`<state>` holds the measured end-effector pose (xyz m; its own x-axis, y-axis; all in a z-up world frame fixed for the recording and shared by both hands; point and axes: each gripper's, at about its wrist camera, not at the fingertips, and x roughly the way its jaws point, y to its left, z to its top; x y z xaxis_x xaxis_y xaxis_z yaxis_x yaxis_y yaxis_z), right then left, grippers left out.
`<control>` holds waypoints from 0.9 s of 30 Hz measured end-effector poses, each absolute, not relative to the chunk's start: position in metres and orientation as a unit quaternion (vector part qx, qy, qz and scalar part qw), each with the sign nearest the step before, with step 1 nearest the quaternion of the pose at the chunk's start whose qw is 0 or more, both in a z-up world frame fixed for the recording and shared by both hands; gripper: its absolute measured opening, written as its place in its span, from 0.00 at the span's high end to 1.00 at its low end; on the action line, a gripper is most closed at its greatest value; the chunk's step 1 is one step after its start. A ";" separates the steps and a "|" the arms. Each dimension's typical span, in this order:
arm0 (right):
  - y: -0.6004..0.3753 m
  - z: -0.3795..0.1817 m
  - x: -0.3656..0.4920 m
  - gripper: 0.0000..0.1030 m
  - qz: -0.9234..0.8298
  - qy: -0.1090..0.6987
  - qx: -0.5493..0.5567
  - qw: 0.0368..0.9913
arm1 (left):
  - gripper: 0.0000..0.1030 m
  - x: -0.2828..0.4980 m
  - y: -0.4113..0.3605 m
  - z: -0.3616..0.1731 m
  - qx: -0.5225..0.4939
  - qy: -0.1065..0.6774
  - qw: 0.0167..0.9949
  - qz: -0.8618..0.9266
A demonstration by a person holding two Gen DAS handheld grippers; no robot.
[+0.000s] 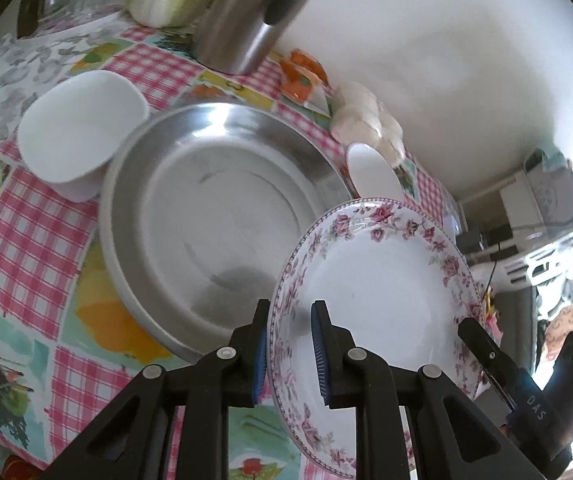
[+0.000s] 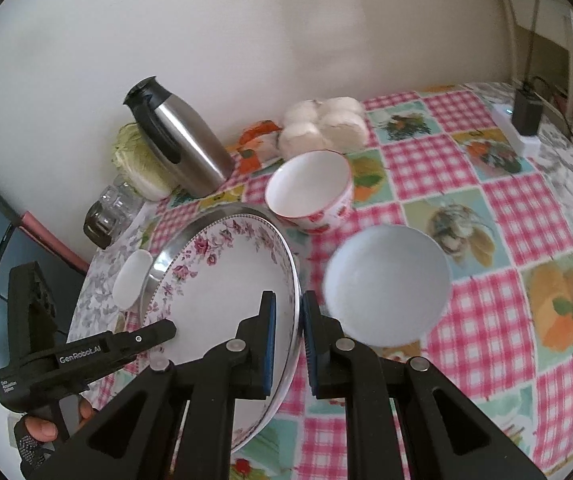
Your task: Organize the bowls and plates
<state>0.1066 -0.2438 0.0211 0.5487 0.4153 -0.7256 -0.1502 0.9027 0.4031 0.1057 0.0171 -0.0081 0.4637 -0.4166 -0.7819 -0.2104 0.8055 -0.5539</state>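
- I am gripping the floral plate (image 1: pixel 382 280) with my left gripper (image 1: pixel 289 354), its blue pads (image 1: pixel 320 350) straddling the rim at the plate's 9 o'clock edge; whether they are pressing tight I cannot tell.
- In the left wrist view, a white bowl (image 1: pixel 78 124) is sitting at 10 o'clock, touching the rim of the steel tray (image 1: pixel 214 200) that is lying on the checked tablecloth (image 1: pixel 18 240).
- The floral plate is tilting up over the tray's 4 o'clock edge.
- I am holding my right gripper (image 2: pixel 286 346) on the plate's opposite rim, fingers either side of the edge, with a slim gap showing at the outer pad, so I cannot tell if it is clamped.
- From the right wrist view, the steel thermos (image 2: pixel 178 140) is standing at 11 o'clock near the wall.
- A red-patterned bowl (image 2: pixel 310 192) is sitting at 12 o'clock just beyond the plate.
- A plain white bowl (image 2: pixel 386 284) is resting at 2 o'clock, just beside my right gripper.
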 end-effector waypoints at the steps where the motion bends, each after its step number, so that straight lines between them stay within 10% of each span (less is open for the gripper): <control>1: -0.240 0.022 0.109 0.87 0.165 0.446 0.146 0.867 | 0.79 0.107 0.021 -0.008 -0.310 0.512 0.799 -0.061; 27: -0.183 0.000 0.166 0.87 0.210 0.456 0.145 0.852 | 0.79 0.144 0.096 -0.022 -0.376 0.490 0.786 -0.024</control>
